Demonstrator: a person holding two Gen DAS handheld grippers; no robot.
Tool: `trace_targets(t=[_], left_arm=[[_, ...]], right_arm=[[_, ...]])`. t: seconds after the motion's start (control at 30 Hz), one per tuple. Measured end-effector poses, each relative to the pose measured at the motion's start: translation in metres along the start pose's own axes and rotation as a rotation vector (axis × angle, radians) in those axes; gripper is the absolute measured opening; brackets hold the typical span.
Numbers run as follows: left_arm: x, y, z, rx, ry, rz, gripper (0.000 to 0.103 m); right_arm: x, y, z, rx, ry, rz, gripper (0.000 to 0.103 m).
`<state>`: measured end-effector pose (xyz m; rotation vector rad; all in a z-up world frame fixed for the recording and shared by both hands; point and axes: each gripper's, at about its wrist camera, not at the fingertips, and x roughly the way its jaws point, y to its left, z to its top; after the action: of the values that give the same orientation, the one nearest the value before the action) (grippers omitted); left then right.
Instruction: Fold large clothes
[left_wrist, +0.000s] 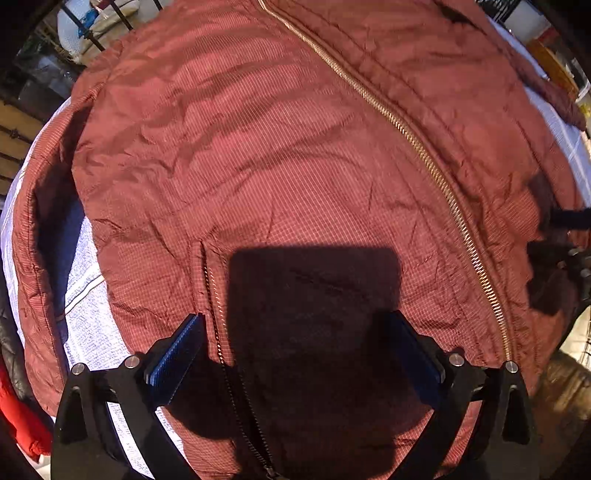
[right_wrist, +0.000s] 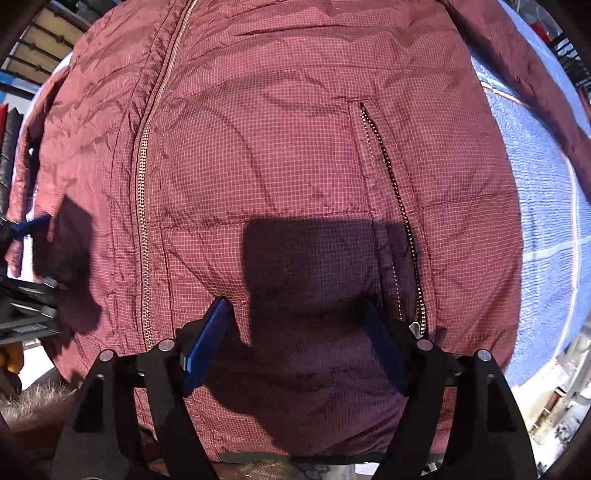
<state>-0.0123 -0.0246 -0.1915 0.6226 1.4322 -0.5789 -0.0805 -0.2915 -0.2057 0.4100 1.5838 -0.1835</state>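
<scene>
The left gripper (left_wrist: 295, 354) hung over the maroon grid-patterned quilted jacket (left_wrist: 280, 155), its blue-padded jaws spread wide with nothing between them but the fabric below and their own square shadow. Just inside its left pad (left_wrist: 173, 362) ran a small pocket zipper (left_wrist: 218, 321). The right gripper (right_wrist: 295, 345) pointed down at the other half of the same jacket, jaws likewise apart and gripping nothing, a second pocket zipper (right_wrist: 391, 192) running down beside its right pad (right_wrist: 384, 350).

The jacket lay spread front-up on a pale blue textured cloth (right_wrist: 535, 192) with thin light stripes, which showed past the garment's edges in both views. A long gold front zipper (left_wrist: 417, 147) ran closed up the middle, between the two grippers. Further off, one sleeve (left_wrist: 33, 258) lay curved out beside the body, and a dark metal railing (left_wrist: 92, 29) stood beyond the collar end.
</scene>
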Motion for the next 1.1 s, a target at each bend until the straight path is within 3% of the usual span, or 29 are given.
trace_targets(t=[0.07, 0.2, 0.37, 0.5, 0.67, 0.77, 0.87, 1.0, 1.1], left_arm=[[0.000, -0.002, 0.001, -0.008, 0.005, 0.010, 0.097], [-0.014, 0.004, 0.008, -0.091, -0.025, 0.002, 0.097], [-0.030, 0.012, 0.013, -0.182, -0.051, 0.007, 0.097], [-0.041, 0.010, 0.008, -0.195, -0.062, 0.039, 0.097], [-0.055, 0.004, 0.004, -0.214, -0.052, 0.052, 0.097], [-0.055, -0.007, 0.000, -0.210, -0.042, 0.060, 0.097], [-0.056, -0.014, 0.004, -0.203, -0.039, 0.067, 0.097], [-0.062, -0.025, 0.007, -0.180, -0.051, 0.074, 0.097], [-0.061, -0.033, 0.003, -0.156, -0.056, 0.076, 0.097]], right_arm=[[-0.010, -0.012, 0.004, 0.024, -0.013, 0.030, 0.075], [-0.053, -0.073, 0.020, 0.209, -0.164, 0.087, 0.075], [-0.072, -0.200, 0.031, 0.540, -0.268, 0.087, 0.075], [-0.073, -0.308, 0.026, 0.870, -0.335, 0.153, 0.074], [-0.059, -0.385, 0.025, 1.119, -0.340, 0.135, 0.060], [-0.054, -0.404, 0.029, 1.153, -0.374, 0.189, 0.059], [-0.042, -0.407, 0.037, 1.192, -0.340, 0.210, 0.056], [-0.047, -0.406, 0.056, 1.181, -0.390, 0.209, 0.019], [-0.080, -0.404, 0.069, 1.095, -0.456, 0.162, 0.013]])
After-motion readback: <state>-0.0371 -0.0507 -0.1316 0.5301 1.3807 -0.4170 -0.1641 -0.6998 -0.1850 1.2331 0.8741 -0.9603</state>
